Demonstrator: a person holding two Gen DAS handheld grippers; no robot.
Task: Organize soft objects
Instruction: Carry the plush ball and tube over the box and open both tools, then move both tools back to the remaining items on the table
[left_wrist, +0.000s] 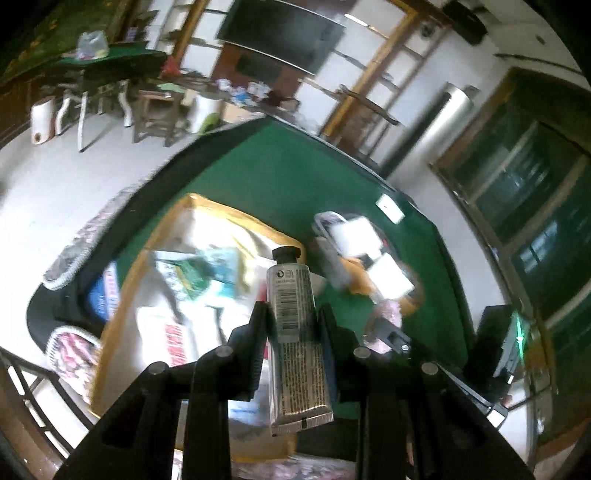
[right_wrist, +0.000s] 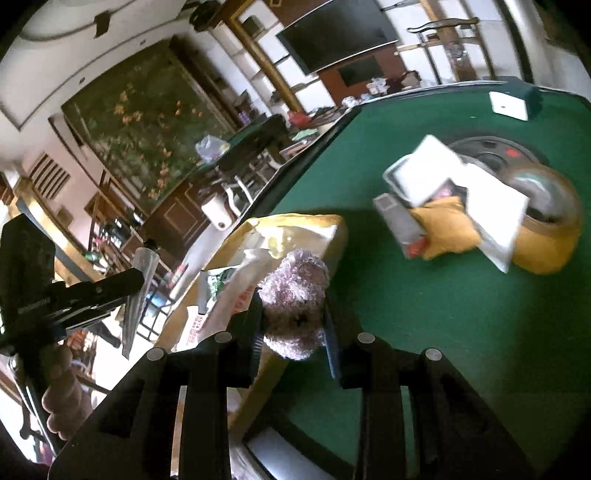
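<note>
The left tongs (left_wrist: 291, 317) are clamped on a silver squeeze tube with a black cap and a barcode (left_wrist: 295, 332), cap pointing away, held up in the air above the green felt surface (left_wrist: 280, 173). The right tongs (right_wrist: 293, 321) grip a fluffy pale pink plush toy (right_wrist: 295, 295), also lifted clear of the felt.

Under both lies a shallow yellow-edged box (right_wrist: 332, 229) filled with loose packets and papers (left_wrist: 195, 273); its far edge stops well short of the surface's dark rim, and in the right wrist view its right corner borders bare green. Further along the felt sits a heap: a mustard-yellow cloth bag (right_wrist: 447, 229) with white flat cards (right_wrist: 498, 218) and a grey remote-like bar (right_wrist: 399, 221) lying on it, close against a round dark device (right_wrist: 491, 155). A small white box (right_wrist: 508, 105) lies alone near the far edge. Between the yellow-edged box and the heap the felt is open, and a wide bare stretch runs in front of the heap.

In the right wrist view the left tongs show from the side at far left, the person's hand (right_wrist: 62, 398) below them.
</note>
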